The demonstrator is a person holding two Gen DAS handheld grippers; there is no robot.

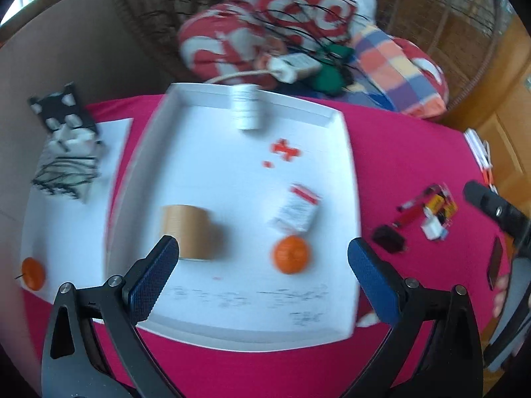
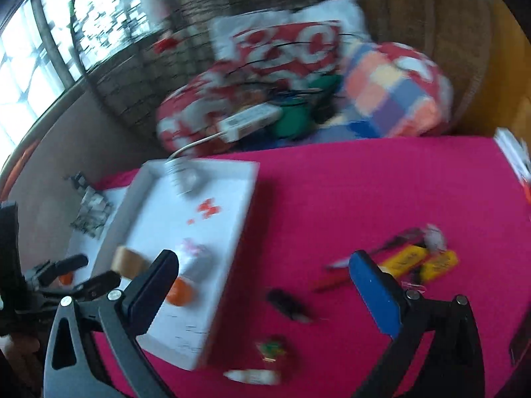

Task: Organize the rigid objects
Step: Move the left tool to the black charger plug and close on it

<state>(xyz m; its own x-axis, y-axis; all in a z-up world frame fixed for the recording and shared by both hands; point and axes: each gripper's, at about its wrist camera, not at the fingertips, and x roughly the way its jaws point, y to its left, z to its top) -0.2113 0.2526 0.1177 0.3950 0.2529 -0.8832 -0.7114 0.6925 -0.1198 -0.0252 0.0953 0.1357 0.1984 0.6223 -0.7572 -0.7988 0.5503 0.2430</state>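
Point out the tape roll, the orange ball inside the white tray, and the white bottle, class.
tape roll (image 1: 189, 232), left wrist view, on its brown curved side.
orange ball (image 1: 291, 254), left wrist view, on the middle of its face.
white bottle (image 1: 246, 107), left wrist view, on its labelled side.

Nothing legible for you here, motion blur kills all the print. White tray (image 1: 345, 172) has a red mark (image 1: 286, 150) on its floor and dark lines of print (image 1: 245, 295) along the near edge; can't make out a single character. White bottle (image 1: 245, 107) and small red-and-white box (image 1: 297, 210) both carry label text, unreadable. Red-and-white cushion (image 1: 305, 8) behind the bench shows big white shapes, possibly letters, can't tell. Yellow packs (image 2: 421, 263) in the right wrist view: print smeared.
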